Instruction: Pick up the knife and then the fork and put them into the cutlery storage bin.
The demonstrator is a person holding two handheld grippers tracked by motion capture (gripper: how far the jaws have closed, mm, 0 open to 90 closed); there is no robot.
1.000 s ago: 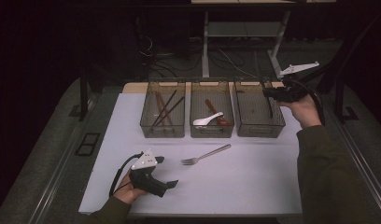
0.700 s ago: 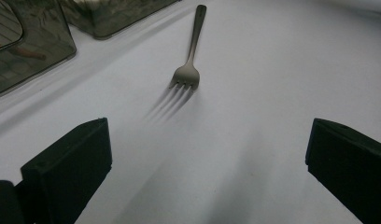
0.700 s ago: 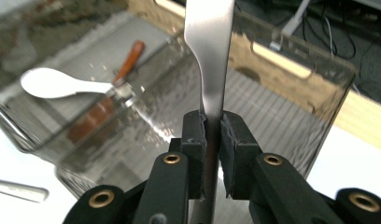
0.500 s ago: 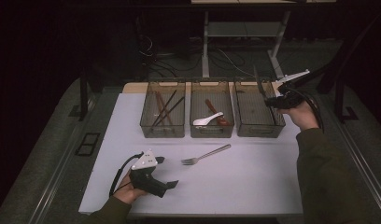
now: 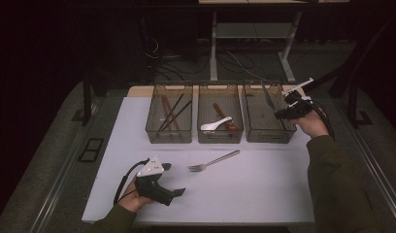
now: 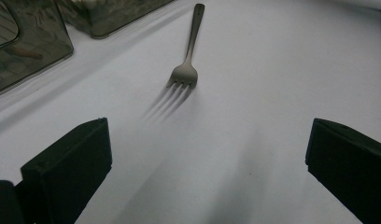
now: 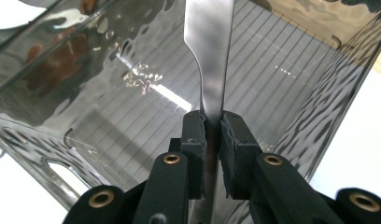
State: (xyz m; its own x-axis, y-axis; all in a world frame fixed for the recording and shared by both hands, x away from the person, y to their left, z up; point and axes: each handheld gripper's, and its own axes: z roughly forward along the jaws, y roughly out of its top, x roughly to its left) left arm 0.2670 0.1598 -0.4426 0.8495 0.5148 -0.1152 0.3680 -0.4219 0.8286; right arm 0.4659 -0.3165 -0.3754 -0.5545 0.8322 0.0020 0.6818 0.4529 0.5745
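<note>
A metal fork (image 5: 214,161) (image 6: 186,70) lies on the white table mat, tines toward my left gripper (image 5: 174,179) (image 6: 207,140). That gripper rests on the mat at the front left, its jaws wide open and nothing between them. My right gripper (image 5: 278,110) (image 7: 213,126) is shut on a flat metal knife (image 5: 267,94) (image 7: 209,46), gripping it by one end. It holds the knife tilted over the clear right-hand bin (image 5: 264,136) (image 7: 109,93), the free end pointing up and away.
Three clear bins stand in a row at the back of the mat. The left bin (image 5: 152,127) holds chopsticks (image 5: 172,112); the middle one (image 5: 220,137) holds a white spoon (image 5: 216,124) and a brown wooden spoon (image 5: 225,118). Table legs and cables lie beyond.
My right gripper has come down with the knife, closer to the right-hand bin. The left gripper and the fork have stayed where they were.
</note>
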